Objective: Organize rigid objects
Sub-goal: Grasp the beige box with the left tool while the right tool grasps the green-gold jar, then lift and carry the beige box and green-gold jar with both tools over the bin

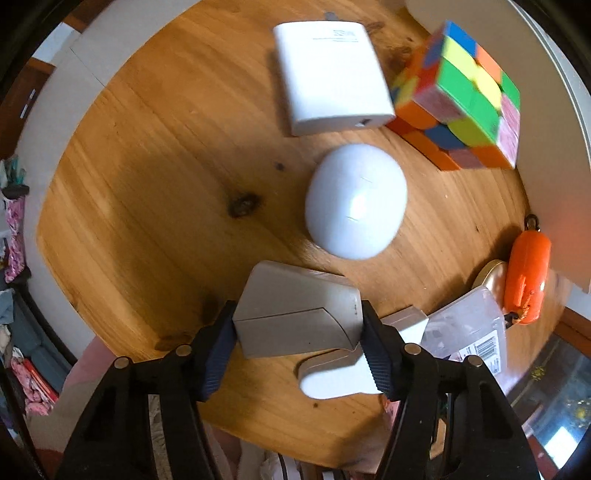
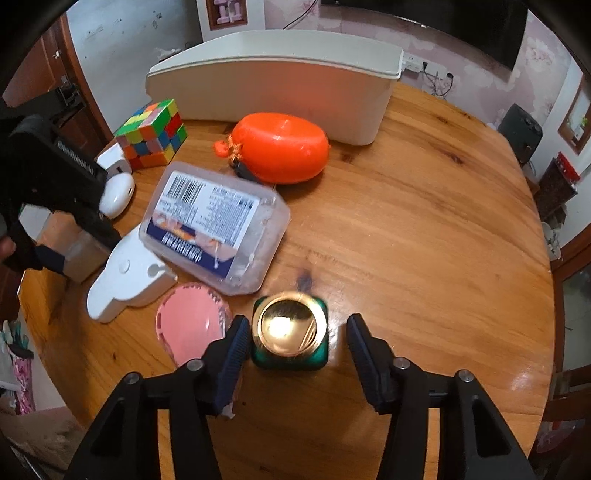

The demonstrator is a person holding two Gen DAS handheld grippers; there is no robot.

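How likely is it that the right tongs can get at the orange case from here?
Probably yes. The right tongs stand open around the gold-capped green bottle, so they must lift clear of it first; beyond, bare table leads to the orange case, with the clear plastic box off to the side.

The round wooden worktop (image 2: 424, 221) has a dark knot. At 12 o'clock a black screen (image 2: 443, 26) hangs on the floral wall. At 2 o'clock a dark heater (image 2: 521, 129) stands near a wooden door frame (image 2: 574, 114).
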